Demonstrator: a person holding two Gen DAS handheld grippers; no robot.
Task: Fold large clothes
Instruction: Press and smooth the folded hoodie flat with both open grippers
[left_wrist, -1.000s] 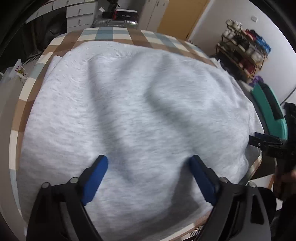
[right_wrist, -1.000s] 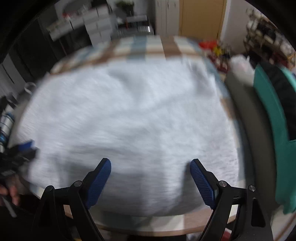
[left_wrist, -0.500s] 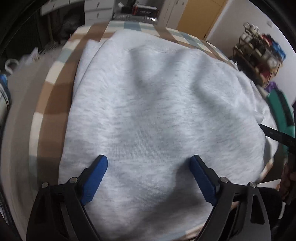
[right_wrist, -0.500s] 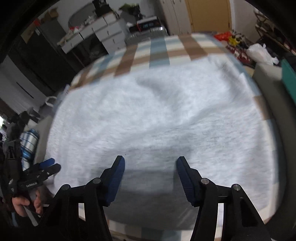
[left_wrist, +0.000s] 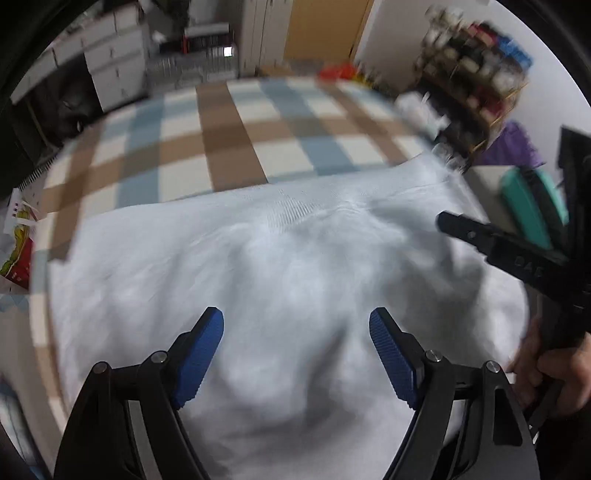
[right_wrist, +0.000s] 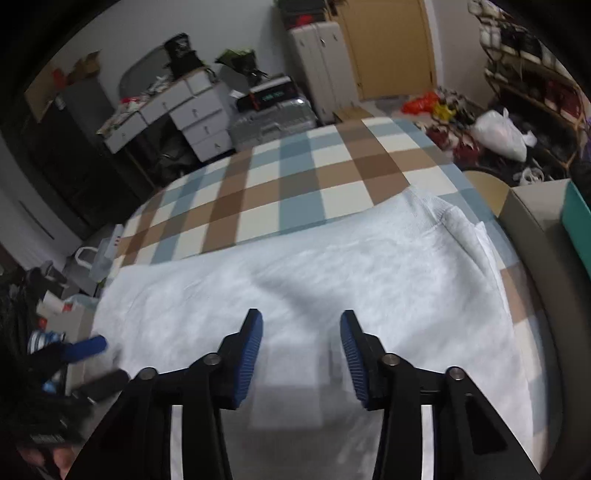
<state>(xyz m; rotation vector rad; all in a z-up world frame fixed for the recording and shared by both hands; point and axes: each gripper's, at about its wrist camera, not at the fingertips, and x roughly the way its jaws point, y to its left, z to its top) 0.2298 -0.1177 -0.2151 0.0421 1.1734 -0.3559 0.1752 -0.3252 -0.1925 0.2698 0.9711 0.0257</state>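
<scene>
A large light grey sweatshirt lies spread over the near half of a bed with a brown, blue and cream checked cover. A ribbed band runs along its far edge. My left gripper hangs over the near part of the cloth. Its jaws are wide apart and closing, with nothing pressed between the blue pads. In the right wrist view the sweatshirt has a folded layer at its right side. My right gripper hovers above it, jaws narrower and closing, pads free. Each gripper shows at the edge of the other's view.
The checked cover lies bare beyond the garment. White drawers and a suitcase stand past the bed's far end. A shoe rack, a white bag and a teal item are on the right.
Both views have shifted, and much more checked cover now shows beyond the sweatshirt's far edge. The right jaws have narrowed a lot and the left jaws a little.
</scene>
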